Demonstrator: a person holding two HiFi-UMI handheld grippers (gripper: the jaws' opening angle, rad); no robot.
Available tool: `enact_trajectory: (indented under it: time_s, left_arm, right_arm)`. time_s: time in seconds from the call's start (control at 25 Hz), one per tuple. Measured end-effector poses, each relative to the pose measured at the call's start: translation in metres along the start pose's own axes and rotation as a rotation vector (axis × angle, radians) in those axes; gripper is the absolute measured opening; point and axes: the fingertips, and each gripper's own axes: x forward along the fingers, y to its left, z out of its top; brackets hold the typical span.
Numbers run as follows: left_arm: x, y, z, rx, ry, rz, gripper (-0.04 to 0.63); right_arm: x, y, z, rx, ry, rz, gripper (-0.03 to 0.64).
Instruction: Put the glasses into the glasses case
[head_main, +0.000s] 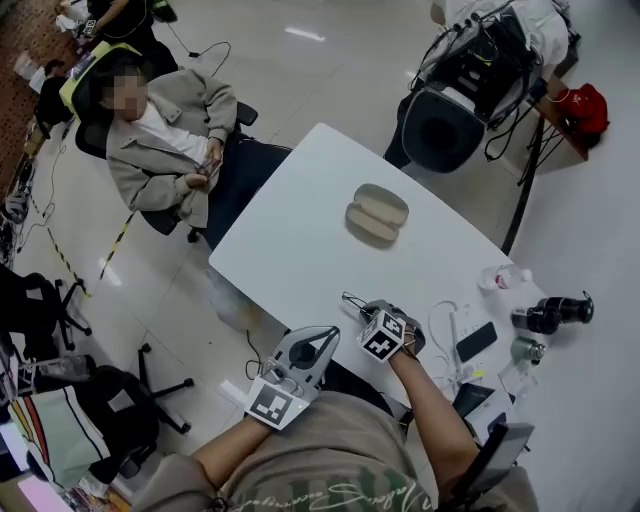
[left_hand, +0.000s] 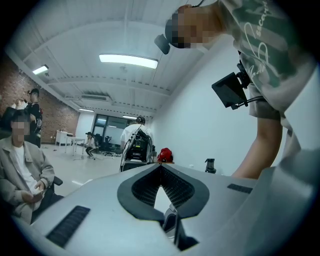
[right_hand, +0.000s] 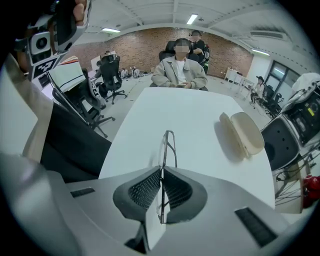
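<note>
Thin wire-framed glasses (right_hand: 170, 145) pinched in right gripper (right_hand: 161, 170) mid-frame, open beige clamshell case (right_hand: 244, 134) at right, left gripper (left_hand: 160, 168) closed, seemingly empty

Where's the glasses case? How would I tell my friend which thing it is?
Look at the big white table. Out in its bare middle, away from the phone and bottle cluttering the right edge, lies the glasses case. It is the only beige thing there: an oval shell lying open in two halves.
</note>
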Motion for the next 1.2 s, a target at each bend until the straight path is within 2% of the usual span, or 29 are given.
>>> enact_trajectory:
  time_s: [0.2, 0.28, 0.36, 0.4, 0.52, 0.84, 1.0, 1.2]
  left_arm:
    - [0.004, 0.023, 0.009, 0.056, -0.041, -0.052, 0.006]
    - [0.003, 0.029, 0.006, 0.019, -0.037, -0.074, 0.006]
    - [0.002, 0.036, -0.002, -0.063, -0.014, -0.083, 0.006]
    - [0.003, 0.039, -0.003, -0.072, -0.015, -0.09, 0.006]
    - [0.003, 0.049, 0.0, -0.007, -0.045, -0.126, 0.006]
    - [0.009, 0.072, -0.009, -0.049, -0.058, -0.165, 0.006]
    - [0.015, 0.089, -0.008, -0.051, -0.072, -0.154, 0.006]
    - [0.021, 0.104, -0.005, -0.036, -0.071, -0.178, 0.006]
  right_arm:
    - [-0.006, -0.007, 0.008, 0.054, 0.011, -0.009, 0.031]
    - [-0.006, -0.006, 0.013, 0.098, -0.004, 0.009, 0.031]
    - [-0.006, -0.007, 0.016, 0.119, -0.005, 0.017, 0.031]
    - [-0.006, -0.01, 0.017, 0.119, -0.001, 0.011, 0.031]
    - [-0.003, -0.018, 0.024, 0.124, 0.011, -0.012, 0.031]
    - [0.008, -0.04, 0.03, 0.204, 0.02, -0.038, 0.029]
    - [0.005, -0.049, 0.039, 0.186, 0.007, -0.05, 0.031]
    - [0.005, -0.056, 0.045, 0.134, 0.024, -0.051, 0.03]
